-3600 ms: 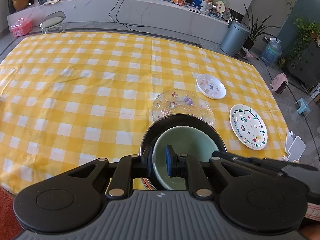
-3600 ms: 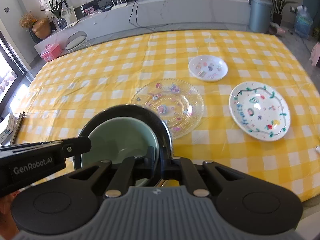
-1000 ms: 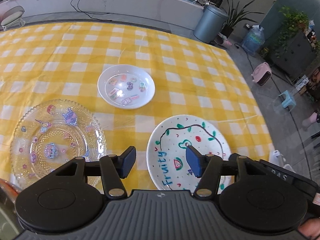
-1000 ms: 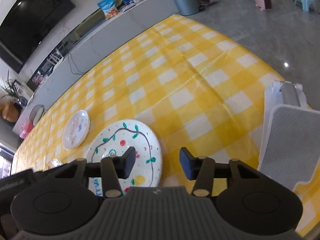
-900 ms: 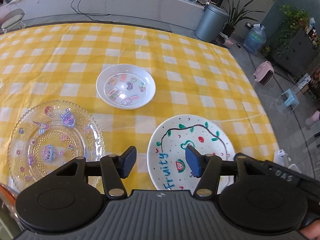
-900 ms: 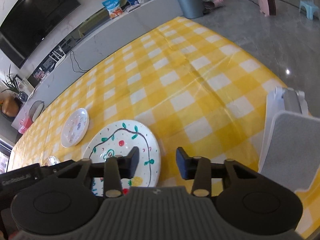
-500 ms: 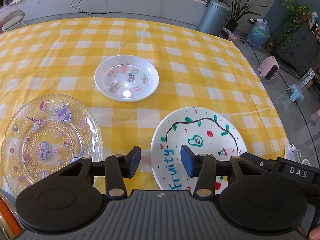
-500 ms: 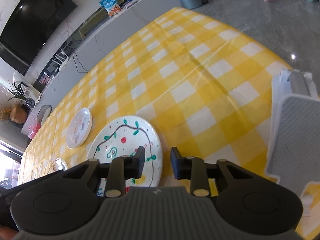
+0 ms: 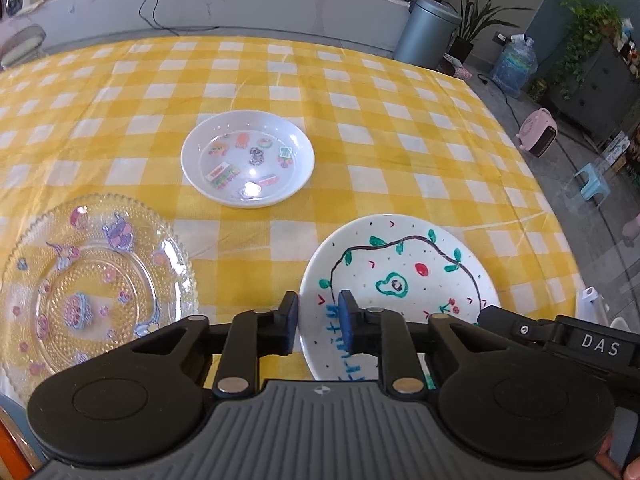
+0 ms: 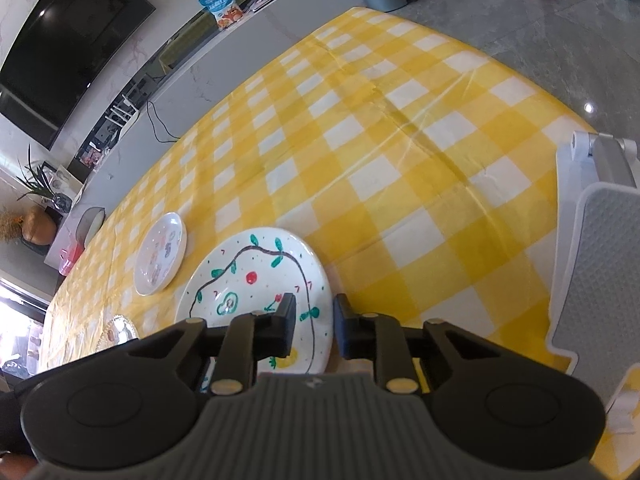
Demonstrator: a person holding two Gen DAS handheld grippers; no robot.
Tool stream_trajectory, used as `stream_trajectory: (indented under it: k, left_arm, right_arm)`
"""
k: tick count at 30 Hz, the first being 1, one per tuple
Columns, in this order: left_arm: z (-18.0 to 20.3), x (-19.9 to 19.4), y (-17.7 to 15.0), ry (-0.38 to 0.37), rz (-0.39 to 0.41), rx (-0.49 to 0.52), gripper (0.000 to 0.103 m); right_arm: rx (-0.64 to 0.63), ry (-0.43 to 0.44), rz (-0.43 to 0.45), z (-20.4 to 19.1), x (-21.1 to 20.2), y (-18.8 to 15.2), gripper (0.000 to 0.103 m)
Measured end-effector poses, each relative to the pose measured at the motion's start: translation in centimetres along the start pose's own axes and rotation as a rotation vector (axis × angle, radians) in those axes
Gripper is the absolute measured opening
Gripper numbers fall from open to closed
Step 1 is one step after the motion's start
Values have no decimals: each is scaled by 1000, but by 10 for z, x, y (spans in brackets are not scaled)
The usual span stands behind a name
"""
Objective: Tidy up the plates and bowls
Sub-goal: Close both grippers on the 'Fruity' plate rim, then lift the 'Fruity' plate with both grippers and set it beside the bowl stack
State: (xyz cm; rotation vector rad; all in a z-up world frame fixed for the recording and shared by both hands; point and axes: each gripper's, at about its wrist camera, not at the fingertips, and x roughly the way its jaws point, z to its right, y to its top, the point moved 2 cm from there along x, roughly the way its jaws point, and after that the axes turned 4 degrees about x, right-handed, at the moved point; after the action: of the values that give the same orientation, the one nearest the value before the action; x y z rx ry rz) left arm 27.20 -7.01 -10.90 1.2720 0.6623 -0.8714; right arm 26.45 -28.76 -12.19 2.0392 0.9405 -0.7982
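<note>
A white hand-painted plate (image 9: 400, 280) with fruit drawings lies on the yellow checked tablecloth (image 9: 280, 80). My left gripper (image 9: 318, 324) straddles its near left rim, jaws partly closed and narrowly apart. My right gripper (image 10: 314, 330) straddles the near right rim of the same plate (image 10: 256, 276), jaws also narrowly apart. A small white dish (image 9: 248, 158) with stickers lies behind; it also shows in the right wrist view (image 10: 160, 254). A clear glass plate (image 9: 92, 280) lies to the left.
The table's right edge runs close to the painted plate. A white-grey stand (image 10: 596, 260) sits at the table's right corner. A grey bin (image 9: 426, 30) and plants stand on the floor beyond. An orange rim (image 9: 10, 444) shows at the lower left.
Both grippers left the stacked black and green bowls and moved right to the painted plate. Over the last second both pairs of jaws have narrowed around its near rim.
</note>
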Motion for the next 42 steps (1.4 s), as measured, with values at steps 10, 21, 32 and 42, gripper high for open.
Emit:
stream_trajectory:
  k: [10,21,32,42]
  left_arm:
    - [2,-15,2,12,46,41,15]
    - [0,-43,-3,8,76,29,15]
    - [-7,-71,-26,34,73,15,15]
    - [-12,-88,-47,71,69,11,15]
  right_arm:
    - [-20,-13,1,0,-3,-2,8]
    - [-11,30,0,-2,-21,-12,8]
    - [-25,50,-31,-15,-41,-33,8]
    - [-2,50,-75,-18,-51,-56,8]
